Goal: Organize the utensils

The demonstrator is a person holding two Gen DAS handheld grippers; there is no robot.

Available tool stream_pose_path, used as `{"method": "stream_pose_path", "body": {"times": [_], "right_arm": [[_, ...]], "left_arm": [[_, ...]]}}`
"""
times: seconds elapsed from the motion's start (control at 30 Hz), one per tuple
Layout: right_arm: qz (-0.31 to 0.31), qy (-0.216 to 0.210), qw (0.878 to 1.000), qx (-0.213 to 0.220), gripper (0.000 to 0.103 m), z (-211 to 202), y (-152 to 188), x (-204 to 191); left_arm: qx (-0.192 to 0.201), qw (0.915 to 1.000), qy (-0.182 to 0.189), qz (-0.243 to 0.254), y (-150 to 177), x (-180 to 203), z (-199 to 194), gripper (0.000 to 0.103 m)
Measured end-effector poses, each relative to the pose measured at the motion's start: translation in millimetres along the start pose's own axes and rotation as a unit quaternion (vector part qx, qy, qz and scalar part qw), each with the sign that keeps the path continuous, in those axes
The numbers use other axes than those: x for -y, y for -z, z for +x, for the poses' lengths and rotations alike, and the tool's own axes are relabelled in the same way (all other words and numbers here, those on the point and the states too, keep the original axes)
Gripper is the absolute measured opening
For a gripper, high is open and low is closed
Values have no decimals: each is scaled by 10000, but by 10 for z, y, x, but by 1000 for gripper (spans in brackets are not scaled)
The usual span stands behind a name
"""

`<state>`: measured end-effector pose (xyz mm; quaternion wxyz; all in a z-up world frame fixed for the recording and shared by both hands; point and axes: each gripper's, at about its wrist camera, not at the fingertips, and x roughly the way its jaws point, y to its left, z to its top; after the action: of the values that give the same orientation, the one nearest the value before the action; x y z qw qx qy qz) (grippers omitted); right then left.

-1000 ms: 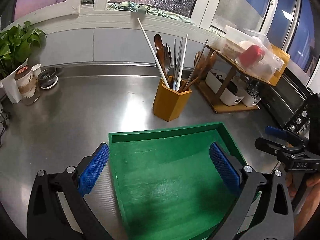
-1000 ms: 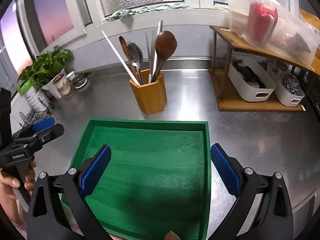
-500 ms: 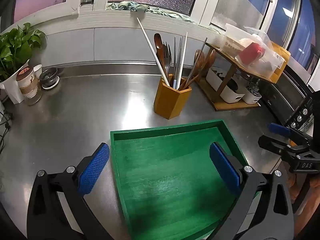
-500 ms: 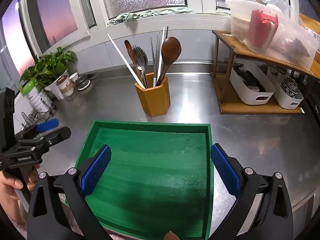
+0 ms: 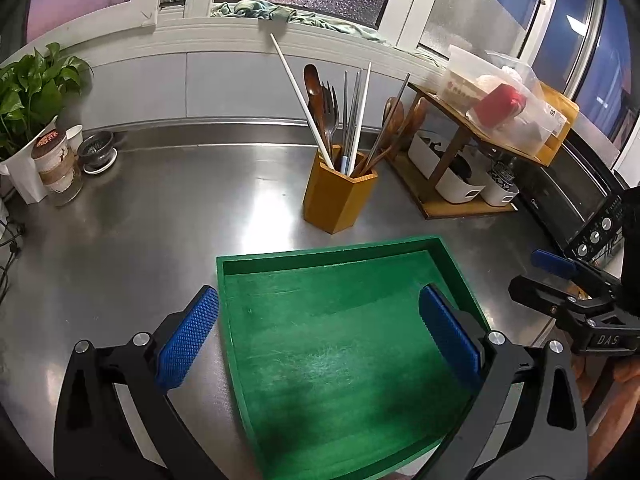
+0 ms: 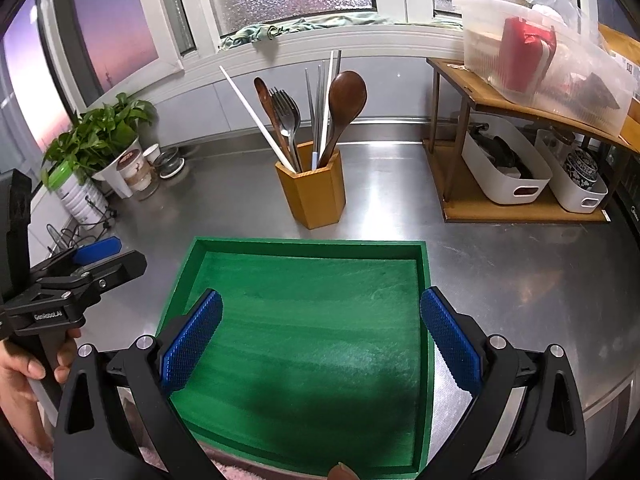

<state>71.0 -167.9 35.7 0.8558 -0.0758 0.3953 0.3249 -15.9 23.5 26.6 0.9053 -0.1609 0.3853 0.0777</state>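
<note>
A green wooden tray (image 5: 328, 258) (image 6: 308, 245) lies empty on the steel counter in front of both grippers. Behind it stands a yellow hexagonal holder (image 5: 340, 202) (image 6: 314, 196) packed with several utensils: wooden spoons (image 6: 346, 94), a metal fork (image 6: 286, 110), metal chopsticks (image 5: 352, 108) and a long white chopstick (image 5: 300, 100). My left gripper (image 5: 318, 338) hangs open above the tray's near half, nothing between its blue pads. My right gripper (image 6: 320, 340) is open too, over the same tray. Each gripper also shows at the edge of the other's view.
A potted plant (image 5: 28, 92), a paper cup (image 5: 54, 164) and a small metal strainer (image 5: 96, 154) sit at the back left. A wooden shelf (image 6: 520, 208) with white bins and a plastic box stands at the right, with an oven (image 5: 580, 204) beyond it.
Both grippers have drawn back and up a little, so the tray and holder sit farther off in both views. Both stay open.
</note>
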Motion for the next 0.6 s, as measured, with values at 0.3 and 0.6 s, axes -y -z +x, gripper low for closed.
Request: {"method": "stream_pose_path", "body": {"times": [0.3, 0.6], "right_arm": [[51, -24, 10000, -18, 99, -6, 15, -8], [60, -34, 10000, -18, 99, -4, 18, -15]], "left_arm": [[11, 10000, 8, 19, 7, 16, -21, 95], [-1, 10000, -3, 25, 3, 28, -18, 95]]}}
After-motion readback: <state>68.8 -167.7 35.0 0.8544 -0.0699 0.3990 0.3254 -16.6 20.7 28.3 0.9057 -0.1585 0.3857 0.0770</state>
